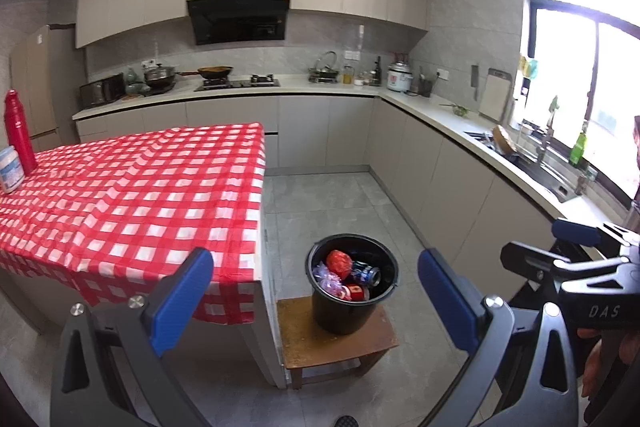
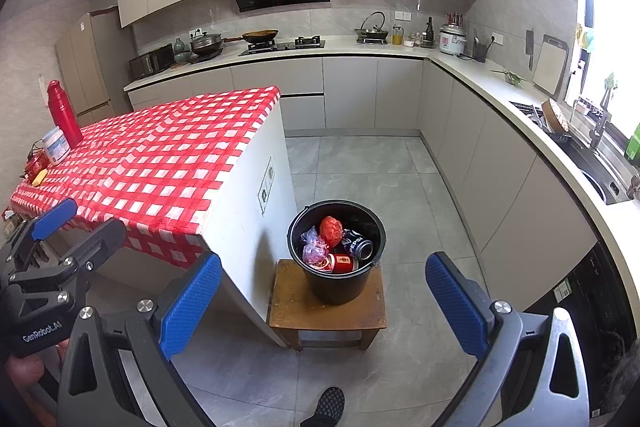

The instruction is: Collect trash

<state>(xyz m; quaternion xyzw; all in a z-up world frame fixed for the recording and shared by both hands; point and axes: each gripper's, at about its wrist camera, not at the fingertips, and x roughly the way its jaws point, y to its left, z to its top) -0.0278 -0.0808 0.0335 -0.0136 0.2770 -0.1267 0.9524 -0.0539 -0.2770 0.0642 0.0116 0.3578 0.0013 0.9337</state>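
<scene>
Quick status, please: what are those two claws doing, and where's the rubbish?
Left gripper and right gripper open, empty. Trash in black bucket on wooden stool. Nothing in the way.

Glossy black plastic bucket (image 2: pixel 337 279), worn matt wooden stool (image 2: pixel 328 315)

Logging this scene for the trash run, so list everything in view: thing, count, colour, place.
bucket: 1, black, on the stool.
stool: 1, brown wood, on the floor beside the table end.
trash: several pieces in the bucket, among them a dark drink can, a red crumpled wrapper, a red cup, clear plastic.
table: 1, red-and-white checked cloth.
flask: 1, red, far table edge.
tub: 1, white and blue, beside the flask.
cookware: pans and pots, dark, back counter.
rice cooker: 1, white, counter corner.
cutting board: 1, pale, by the window.
left hand-held gripper: blue pads, open, empty.
right hand-held gripper: blue pads, open, empty.
shoe: 1, dark, bottom edge.
</scene>
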